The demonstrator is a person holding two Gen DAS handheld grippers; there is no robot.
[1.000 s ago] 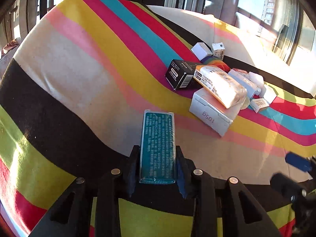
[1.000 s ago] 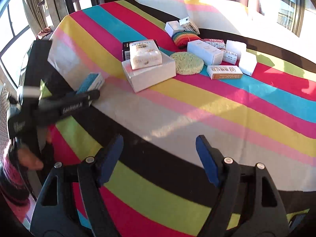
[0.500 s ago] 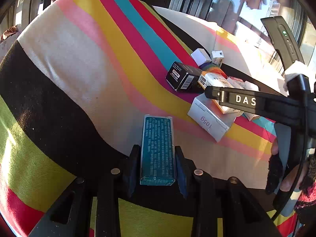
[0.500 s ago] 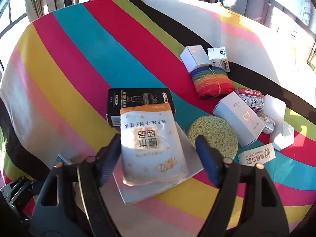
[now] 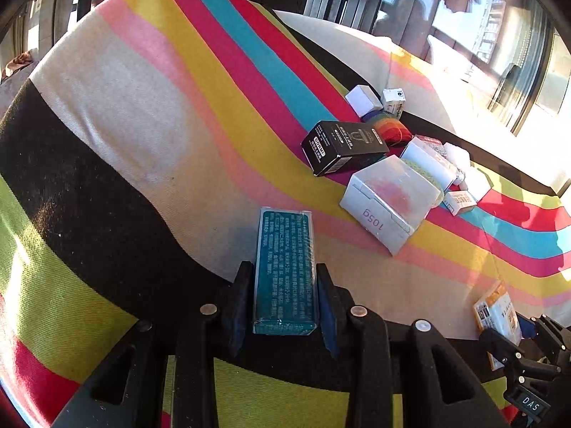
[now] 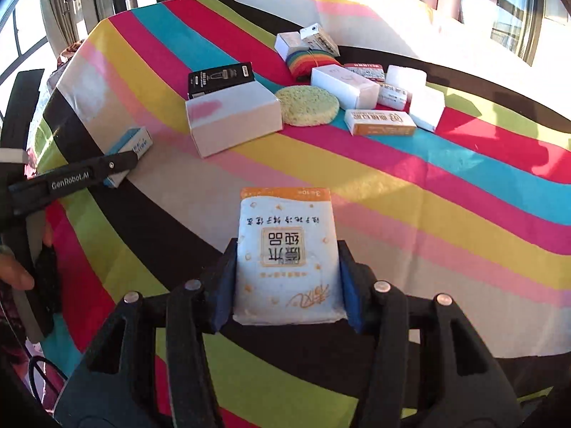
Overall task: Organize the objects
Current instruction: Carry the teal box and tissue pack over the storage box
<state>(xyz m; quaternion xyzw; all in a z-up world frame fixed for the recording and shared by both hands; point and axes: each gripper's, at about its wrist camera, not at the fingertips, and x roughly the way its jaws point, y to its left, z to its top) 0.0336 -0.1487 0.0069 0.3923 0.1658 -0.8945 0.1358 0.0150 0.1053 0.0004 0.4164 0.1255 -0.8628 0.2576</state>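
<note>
My left gripper (image 5: 283,287) is shut on a teal box (image 5: 285,267) with small white print, held low over the striped tablecloth (image 5: 142,114). The same box (image 6: 130,149) shows at the left of the right wrist view. My right gripper (image 6: 287,274) is shut on a white and orange tissue pack (image 6: 287,249), held above the near part of the table. That pack (image 5: 498,317) shows at the lower right of the left wrist view.
A pile stands at the far side: a large white box (image 6: 233,117), a black box (image 6: 221,78), a round yellow-green sponge (image 6: 307,105), a rainbow roll (image 6: 312,60), an orange and white box (image 6: 380,123) and several small white boxes.
My right gripper closed on the tissue pack that lay on the large white box and carried it back toward the near edge. The left gripper stayed shut on the teal box.
</note>
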